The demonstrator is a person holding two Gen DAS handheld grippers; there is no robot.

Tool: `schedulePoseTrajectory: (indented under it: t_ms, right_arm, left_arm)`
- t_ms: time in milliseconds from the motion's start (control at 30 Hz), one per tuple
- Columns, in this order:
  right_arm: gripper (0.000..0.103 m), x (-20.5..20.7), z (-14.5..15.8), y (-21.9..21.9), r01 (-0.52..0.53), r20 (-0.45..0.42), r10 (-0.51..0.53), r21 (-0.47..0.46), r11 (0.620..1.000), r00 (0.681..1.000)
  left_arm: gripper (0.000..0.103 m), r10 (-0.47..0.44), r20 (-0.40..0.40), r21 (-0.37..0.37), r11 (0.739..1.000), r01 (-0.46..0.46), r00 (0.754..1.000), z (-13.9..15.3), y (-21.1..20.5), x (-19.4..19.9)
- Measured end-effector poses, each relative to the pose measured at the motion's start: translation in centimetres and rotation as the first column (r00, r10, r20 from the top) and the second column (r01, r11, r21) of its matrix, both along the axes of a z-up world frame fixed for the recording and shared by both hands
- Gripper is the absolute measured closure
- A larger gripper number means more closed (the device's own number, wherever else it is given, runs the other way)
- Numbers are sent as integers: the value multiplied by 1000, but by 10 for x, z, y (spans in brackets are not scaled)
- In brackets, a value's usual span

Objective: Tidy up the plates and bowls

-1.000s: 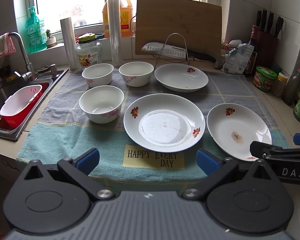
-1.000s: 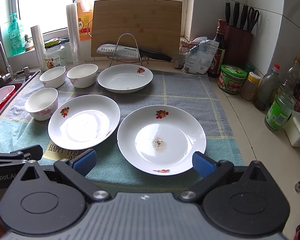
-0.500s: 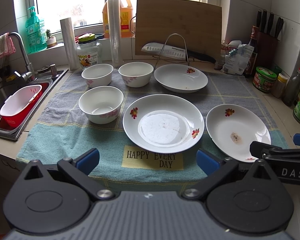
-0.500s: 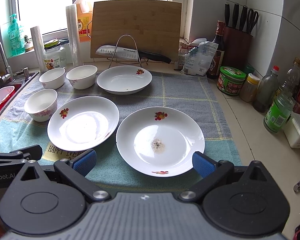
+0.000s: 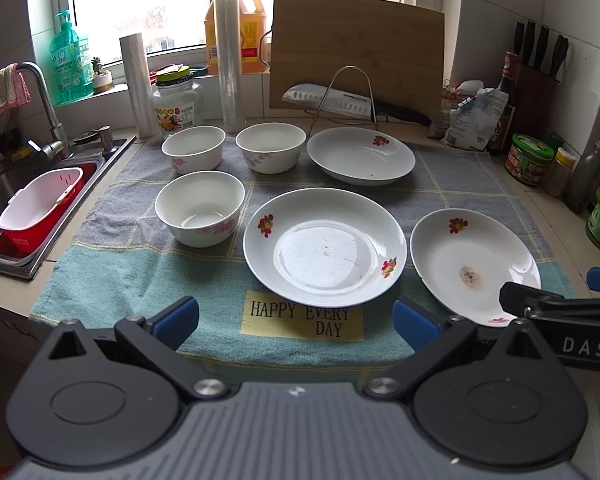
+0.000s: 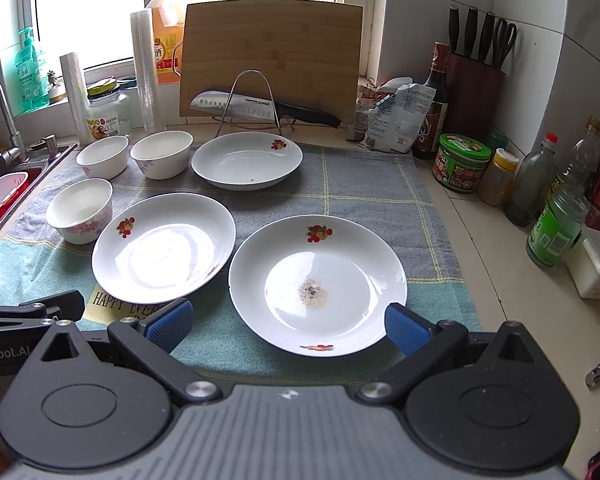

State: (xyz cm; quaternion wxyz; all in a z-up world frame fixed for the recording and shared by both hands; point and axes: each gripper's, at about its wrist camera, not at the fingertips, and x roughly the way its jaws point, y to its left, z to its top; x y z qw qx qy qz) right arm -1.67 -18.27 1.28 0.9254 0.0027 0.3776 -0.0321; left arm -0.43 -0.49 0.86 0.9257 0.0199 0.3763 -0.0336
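1. Here, the left gripper (image 5: 296, 318) hangs low over the near edge of the towel (image 5: 112, 276), its blue-padded fingers spread wide with nothing between them; the label reading "HAPPY EVERY DAY" (image 5: 302, 318) lies in the gap.
2. The right gripper (image 6: 286, 326) is likewise spread wide and holds nothing; the near rim of the soiled plate (image 6: 318, 284) sits between its fingers, though I cannot tell whether either pad touches it.
3. Taking the towel as the landmark, the soiled plate lies on its near right part, with a brownish speckled smear at its centre.
4. The middle plate (image 5: 324, 246) rests on the towel's near centre, just beside the soiled plate, and its rim overlaps the label's top edge.
5. The far plate (image 5: 360, 155) sits toward the towel's back edge, right of centre, in front of the wire rack holding the knife (image 5: 352, 102).
6. The near bowl (image 5: 200, 208) stands on the towel's left side, just beside the middle plate.
7. Two back bowls, the left one (image 5: 194, 148) and the right one (image 5: 271, 147), stand side by side at the towel's far left.
8. The cutting board (image 5: 356, 50) leans upright behind the towel, and the sink (image 5: 4, 184) lies off its left edge with a red and white basin (image 5: 40, 210) in it.
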Motion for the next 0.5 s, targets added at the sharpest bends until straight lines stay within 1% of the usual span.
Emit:
schedulePoseTrajectory:
  t_ms: [500]
  right_arm:
    - [0, 3, -1, -4, 2, 5, -2, -2, 1000, 1000]
  left_arm:
    - [1, 0, -2, -1, 1000, 0, 1000, 2, -2, 2]
